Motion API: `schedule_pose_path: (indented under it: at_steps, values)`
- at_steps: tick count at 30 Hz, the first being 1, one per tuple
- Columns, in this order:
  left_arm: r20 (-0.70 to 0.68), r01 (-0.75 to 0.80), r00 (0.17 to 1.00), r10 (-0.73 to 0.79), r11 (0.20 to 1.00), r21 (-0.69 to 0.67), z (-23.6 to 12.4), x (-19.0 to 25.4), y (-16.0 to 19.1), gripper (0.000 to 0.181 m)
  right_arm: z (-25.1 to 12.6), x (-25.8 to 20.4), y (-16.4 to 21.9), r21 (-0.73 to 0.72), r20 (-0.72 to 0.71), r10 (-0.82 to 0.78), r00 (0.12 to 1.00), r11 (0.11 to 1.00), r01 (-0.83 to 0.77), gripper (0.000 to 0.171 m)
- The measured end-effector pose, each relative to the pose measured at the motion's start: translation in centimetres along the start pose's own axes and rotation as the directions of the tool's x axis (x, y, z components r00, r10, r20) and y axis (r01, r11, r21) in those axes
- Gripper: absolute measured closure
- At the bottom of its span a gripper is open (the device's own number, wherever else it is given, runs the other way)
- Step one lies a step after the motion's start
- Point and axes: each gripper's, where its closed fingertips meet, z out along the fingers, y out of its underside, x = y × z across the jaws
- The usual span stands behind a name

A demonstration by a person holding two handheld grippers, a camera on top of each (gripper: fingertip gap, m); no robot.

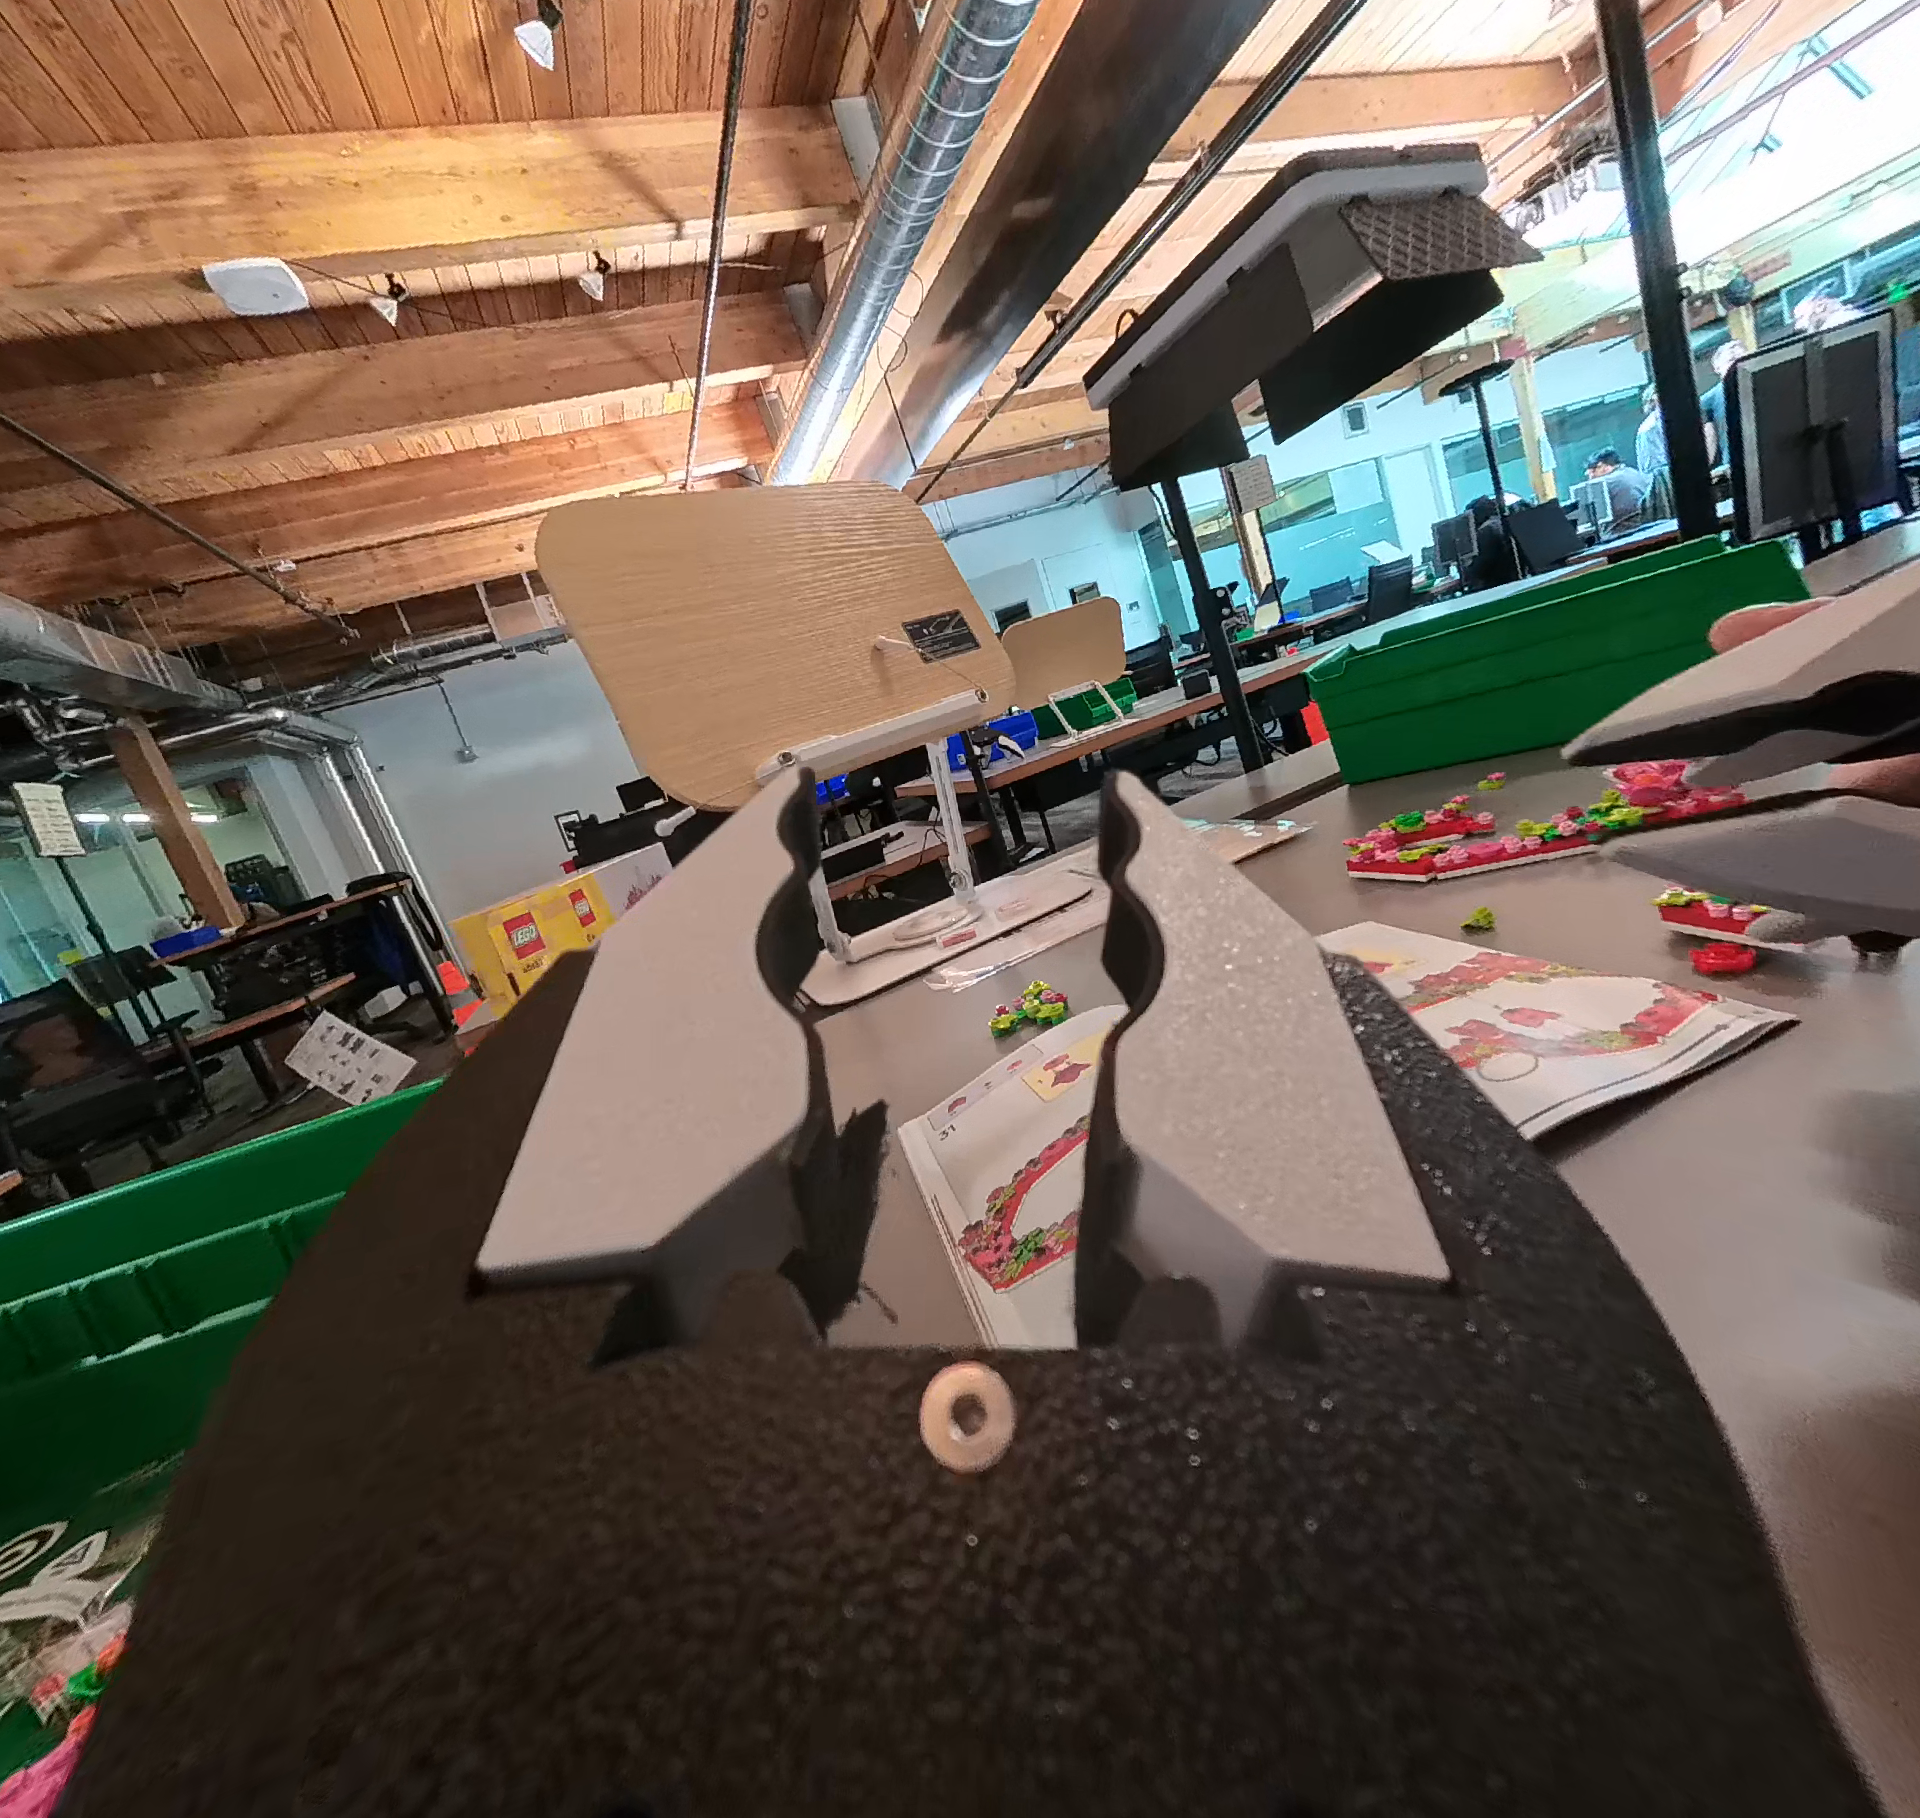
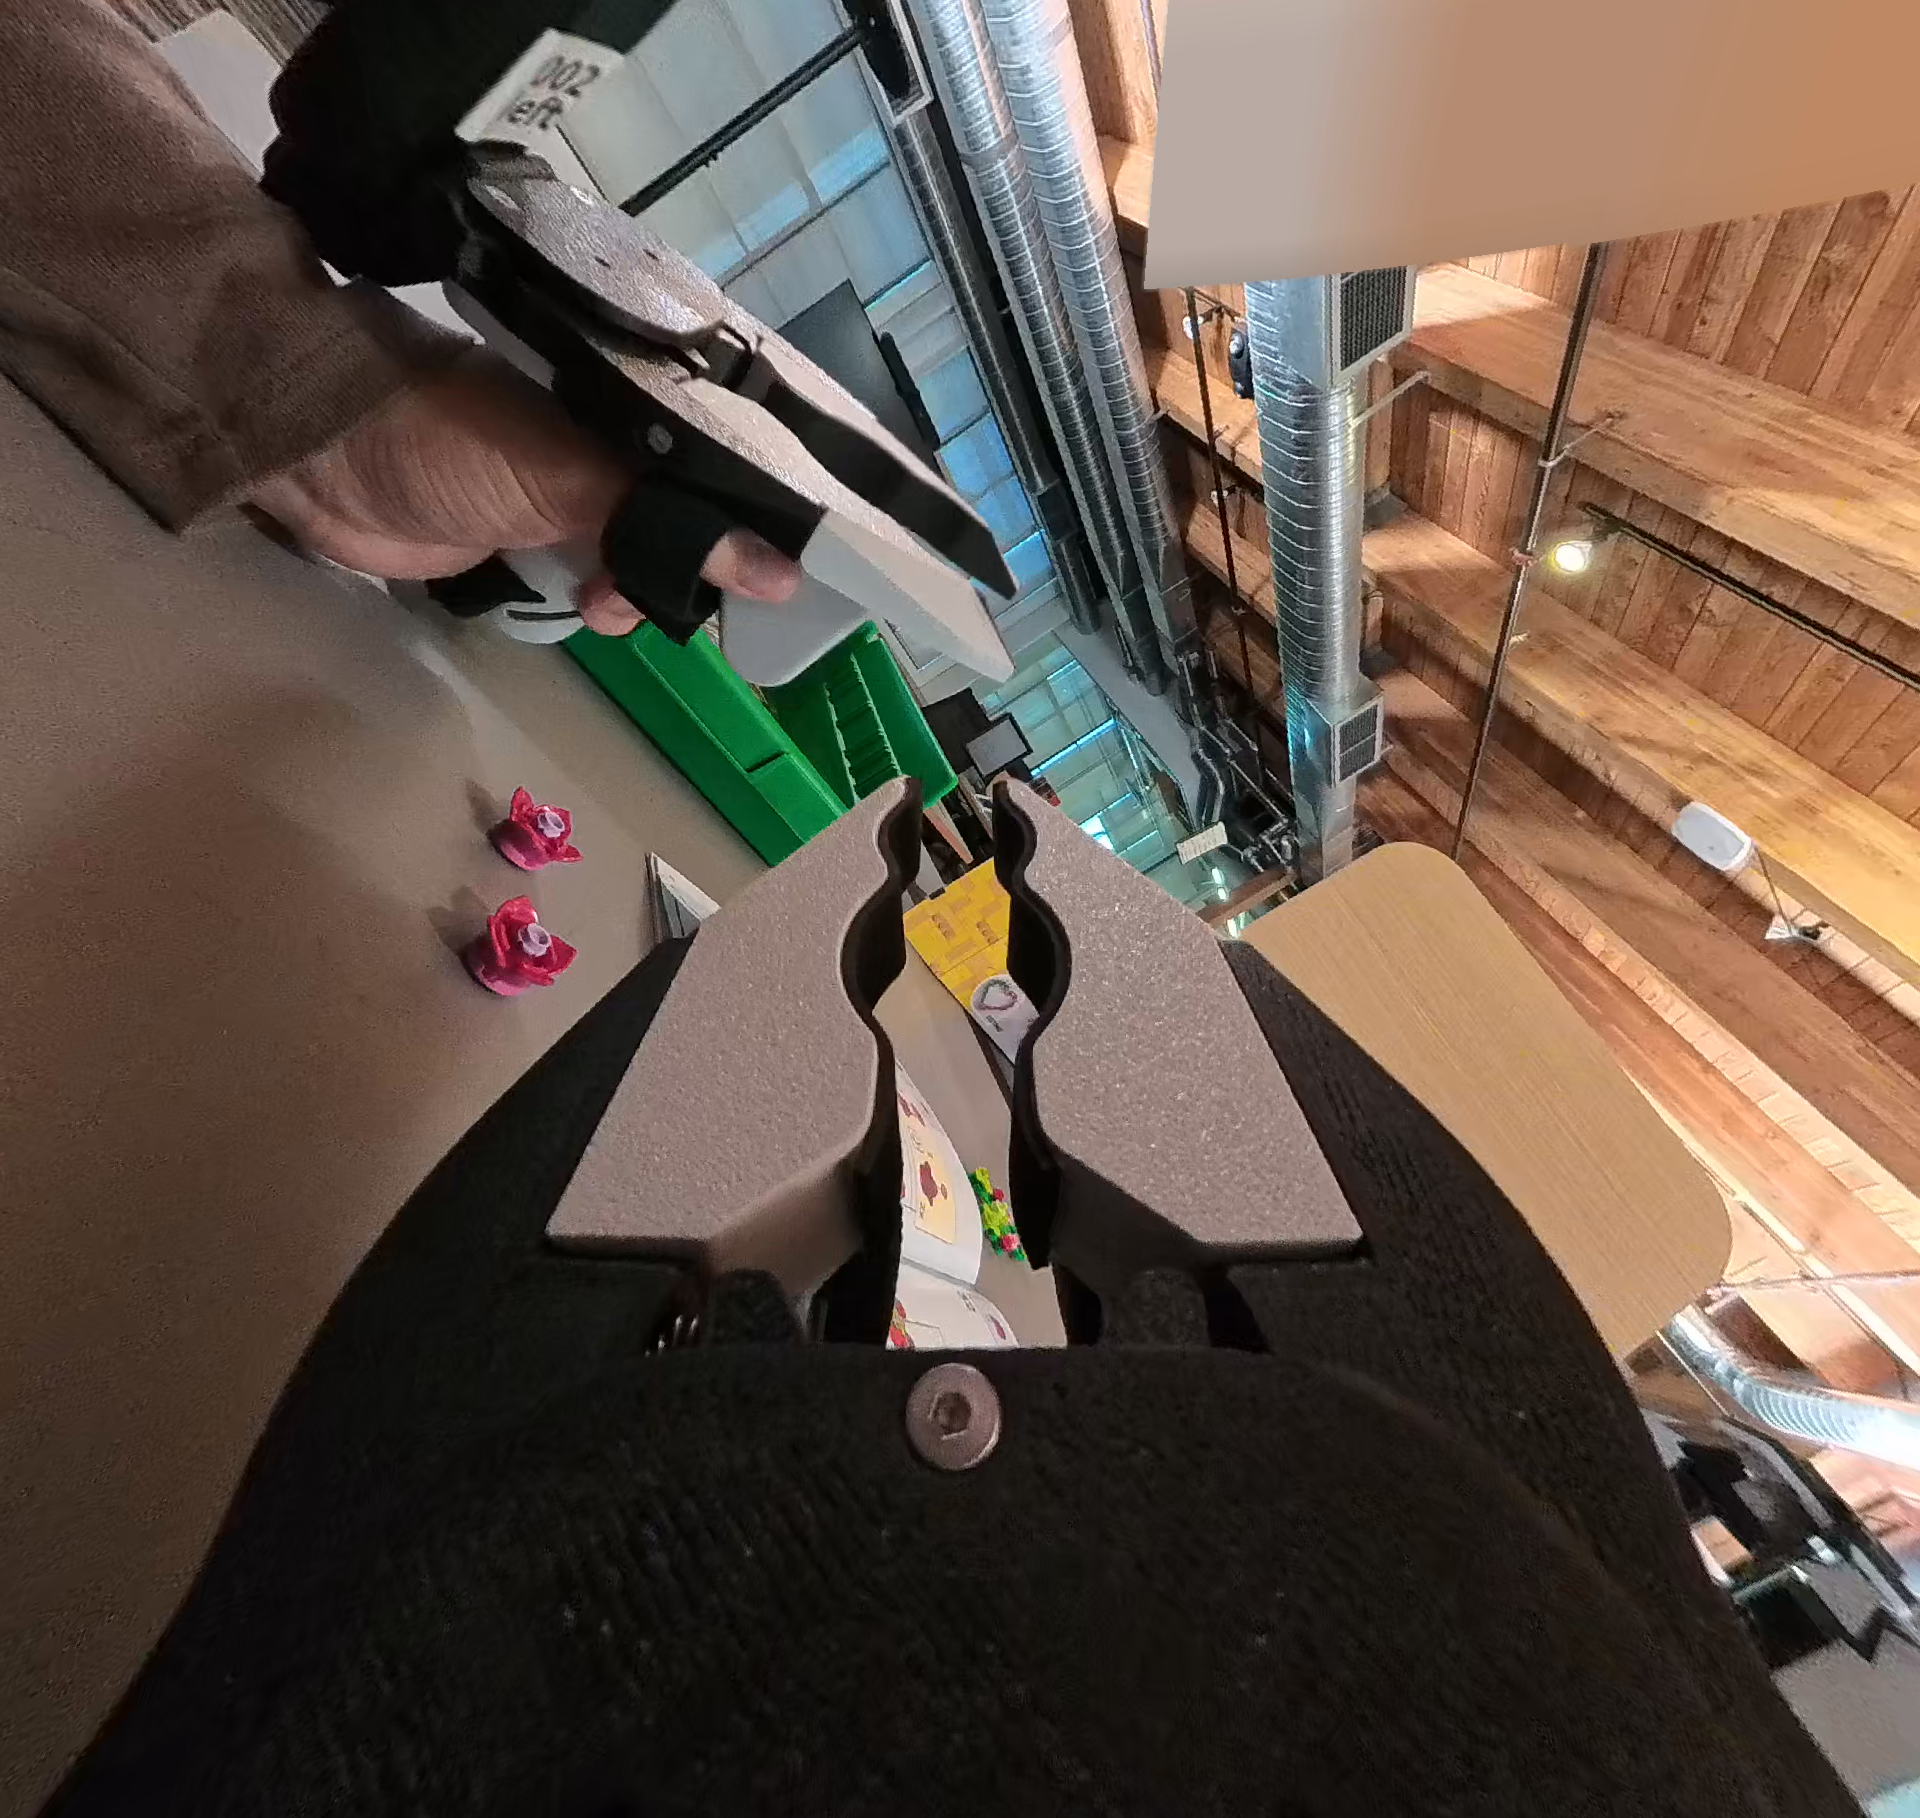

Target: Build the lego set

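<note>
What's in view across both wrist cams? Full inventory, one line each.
instruction booklet: 1, white with red pictures, open on the table
red flower strips: several, red with pink and lime, far right of the table
lime cluster: 1, lime and pink, beside the booklet
pink flower pieces: 2, magenta, loose and apart on the table
green bins: 2, green, one at the far table edge, one lower left
book stand: 1, light wood, behind the booklet
yellow box: 1, yellow, beyond the table edge
table: 1, grey
left hand-held gripper: 1, grey fingers, open, empty
right hand-held gripper: 1, grey fingers, narrow gap, empty
person's hand: 1, holding the left one
</note>
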Motion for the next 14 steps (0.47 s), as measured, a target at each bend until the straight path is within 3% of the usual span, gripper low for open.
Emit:
schedule_pose_path:
  at_steps: [14]
  values:
    - [0.003, -0.001, 1.000, 0.001, 1.000, -0.008, 0.07, -0.02, 0.11, 0.127, -0.01, 0.13, 0.21, -0.007, -0.002, -0.001, 1.000, 1.000, 0.001, 0.160]
